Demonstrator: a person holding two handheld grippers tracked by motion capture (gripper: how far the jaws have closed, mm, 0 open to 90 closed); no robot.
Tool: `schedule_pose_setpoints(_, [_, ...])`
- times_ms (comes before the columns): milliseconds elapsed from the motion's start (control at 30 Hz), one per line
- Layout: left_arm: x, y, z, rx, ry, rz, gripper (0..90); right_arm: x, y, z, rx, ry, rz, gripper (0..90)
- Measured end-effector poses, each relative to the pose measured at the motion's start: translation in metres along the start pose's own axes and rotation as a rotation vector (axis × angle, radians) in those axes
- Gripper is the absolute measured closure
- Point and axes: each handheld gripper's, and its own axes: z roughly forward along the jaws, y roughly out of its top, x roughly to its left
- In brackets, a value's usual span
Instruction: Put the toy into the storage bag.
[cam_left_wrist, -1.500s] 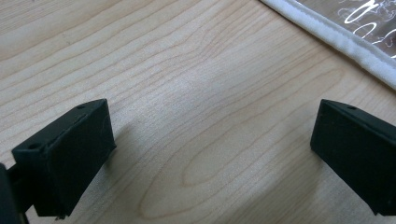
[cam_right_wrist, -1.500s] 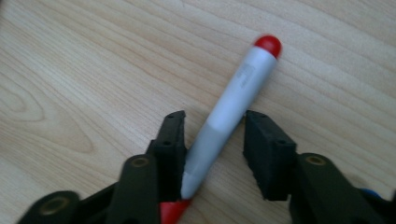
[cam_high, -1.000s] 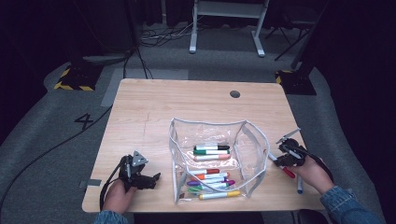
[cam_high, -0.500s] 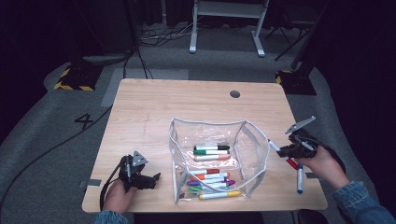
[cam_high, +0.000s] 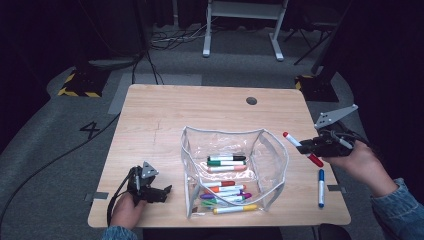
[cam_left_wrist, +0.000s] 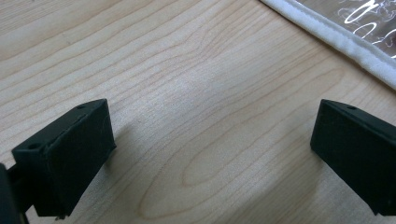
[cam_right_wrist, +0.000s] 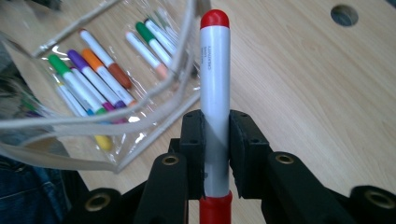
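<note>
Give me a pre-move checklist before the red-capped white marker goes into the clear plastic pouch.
1. Grip: right gripper shut on the red-capped white marker, pads on both sides: ok.
2. Marker lifted off the light wooden table: ok.
3. Clear plastic pouch mouth open, facing up: ok.
4. Marker over the pouch opening: not ok, it is to the right of the pouch.
5. Left gripper open, resting on the table left of the pouch, apart from it: ok.
6. Blue marker lies on the table, outside the pouch: not ok.

A taped number 4 (cam_high: 93, 130) is showing on the grey floor (cam_high: 60, 150), at nine o'clock from the table (cam_high: 165, 115); the red marker (cam_right_wrist: 214, 93) print is proving illegible.
</note>
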Motion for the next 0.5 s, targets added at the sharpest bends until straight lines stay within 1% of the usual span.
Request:
schedule_pose_setpoints(133, [0.0, 0.0, 0.0, 0.0, 0.0, -0.001, 0.0, 0.013, 0.015, -0.011, -0.005, 0.009, -0.04, 76.7])
schedule_pose_setpoints(167, [0.0, 0.0, 0.0, 0.0, 0.0, 0.0, 0.0, 0.016, 0.02, -0.013, -0.006, 0.006, -0.055, 76.7])
schedule_pose_setpoints(267, [0.0, 0.0, 0.0, 0.001, 0.003, 0.004, 0.0, 0.029, 0.034, -0.02, -0.02, 0.02, -0.095, 76.7])
schedule_pose_setpoints(367, [0.0, 0.0, 0.0, 0.002, -0.007, -0.006, 0.0, 0.043, 0.05, -0.021, -0.018, 0.03, -0.146, 76.7])
schedule_pose_setpoints(400, [0.0, 0.0, 0.0, 0.002, 0.0, 0.002, 0.0, 0.047, 0.055, -0.02, -0.013, 0.035, -0.16, 76.7])
schedule_pose_setpoints(500, [0.0, 0.0, 0.0, 0.0, 0.0, 0.0, 0.0, 0.059, 0.068, -0.016, 0.0, 0.044, -0.201, 76.7])
